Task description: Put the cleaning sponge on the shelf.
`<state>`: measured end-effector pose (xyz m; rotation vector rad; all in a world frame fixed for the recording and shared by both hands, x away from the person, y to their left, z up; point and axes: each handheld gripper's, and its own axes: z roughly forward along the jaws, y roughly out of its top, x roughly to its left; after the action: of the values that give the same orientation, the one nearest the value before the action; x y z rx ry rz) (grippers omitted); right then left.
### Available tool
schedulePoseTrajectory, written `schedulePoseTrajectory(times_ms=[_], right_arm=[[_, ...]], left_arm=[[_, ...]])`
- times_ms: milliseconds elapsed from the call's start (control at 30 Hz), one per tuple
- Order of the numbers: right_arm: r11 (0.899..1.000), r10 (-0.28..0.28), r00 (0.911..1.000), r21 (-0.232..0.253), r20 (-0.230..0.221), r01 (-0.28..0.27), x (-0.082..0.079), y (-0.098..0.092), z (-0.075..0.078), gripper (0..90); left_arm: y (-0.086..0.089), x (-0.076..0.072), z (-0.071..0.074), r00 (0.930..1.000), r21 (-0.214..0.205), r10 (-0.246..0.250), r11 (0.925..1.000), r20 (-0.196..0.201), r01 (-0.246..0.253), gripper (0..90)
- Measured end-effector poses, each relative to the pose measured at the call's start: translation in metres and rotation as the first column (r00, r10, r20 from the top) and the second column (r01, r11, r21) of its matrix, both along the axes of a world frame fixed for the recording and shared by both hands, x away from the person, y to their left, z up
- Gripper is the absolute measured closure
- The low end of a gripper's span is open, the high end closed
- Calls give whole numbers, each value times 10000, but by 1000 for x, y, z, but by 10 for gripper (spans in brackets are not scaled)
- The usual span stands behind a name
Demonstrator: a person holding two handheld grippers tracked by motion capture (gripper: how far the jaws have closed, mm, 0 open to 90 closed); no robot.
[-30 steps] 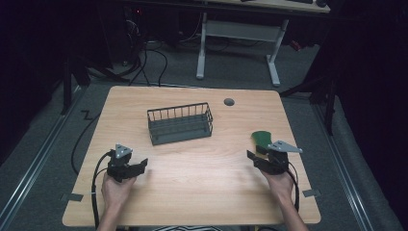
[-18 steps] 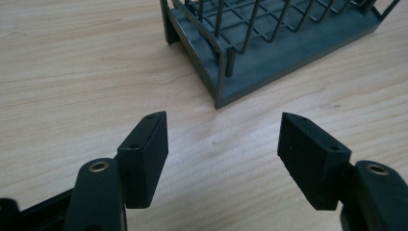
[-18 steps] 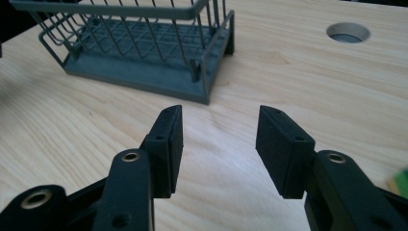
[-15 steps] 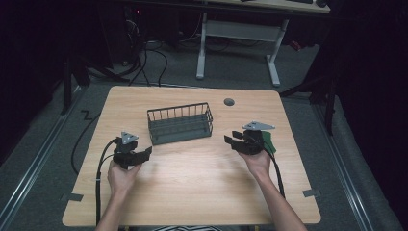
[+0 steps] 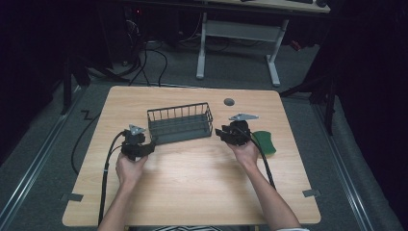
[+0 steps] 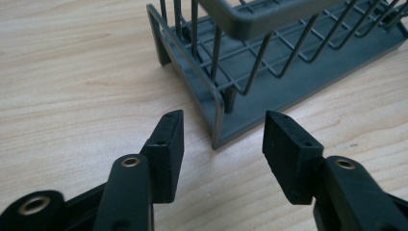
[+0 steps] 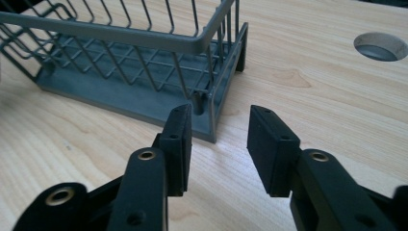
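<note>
A grey wire basket stands mid-table. My left gripper is at its near left corner and my right gripper at its near right corner. In the left gripper view the basket has its corner post just ahead of the gap between the jaws, and the pads do not touch it. In the right gripper view the basket has its corner just beyond the left pad. Both pairs of jaws have just been closing, are still open, and hold nothing. A green sponge lies right of the right hand.
A round cable hole sits in the table behind the basket, also visible in the right gripper view as the hole. Black cables trail from both grippers toward the front edge. A desk frame stands on the floor beyond the wooden table.
Both hands have moved inward and forward to the basket's near corners. The right gripper has moved left, away from the green sponge. Both jaw gaps look narrower.
</note>
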<state>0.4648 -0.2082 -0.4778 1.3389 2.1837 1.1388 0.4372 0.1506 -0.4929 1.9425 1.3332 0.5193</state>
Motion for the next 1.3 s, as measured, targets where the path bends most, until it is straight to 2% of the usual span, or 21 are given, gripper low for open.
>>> schedulePoseTrajectory(times_ms=[133, 333, 467, 633, 767, 800, 1000, 1133, 1300], right_arm=[[9998, -196, 9994, 19, -268, 197, 9, 3, -13, 653], [9996, -206, 9992, -197, -330, 200, 15, 11, -21, 669], [9992, -85, 9995, -384, -316, 73, 20, 20, -21, 681], [9976, -250, 9992, -657, -315, 229, 26, 29, -22, 717], [9962, -297, 9994, -829, -196, 279, 29, 32, -23, 768], [9946, -237, 9995, -1018, -193, 216, 29, 34, -24, 798], [9941, -119, 9996, -1081, -241, 92, 29, 35, -25, 857], [9934, -93, 9998, -1142, -174, 73, 29, 36, -25, 858], [9930, -69, 9998, -1178, -194, 45, 28, 35, -25, 860]], left_arm=[[-1, 5, -3, 9999, -71, 111, 9999, -76, -112, 544], [-1, 9, -6, 9998, -195, 138, 9997, -118, -140, 580], [-1, 10, -7, 9998, -244, 157, 9996, -99, -160, 609], [0, 13, -9, 9999, -264, 64, 9996, -158, -68, 651], [0, 14, -9, 9999, -233, -9, 9997, -121, 6, 696], [0, 14, -9, 9999, -224, -26, 9997, -105, 23, 722], [-2, 16, -12, 9997, -174, -126, 9998, -197, 122, 786], [-3, 16, -13, 9996, -56, -196, 9998, -194, 195, 846], [-4, 14, -13, 9991, 80, -377, 9992, -190, 379, 858]])
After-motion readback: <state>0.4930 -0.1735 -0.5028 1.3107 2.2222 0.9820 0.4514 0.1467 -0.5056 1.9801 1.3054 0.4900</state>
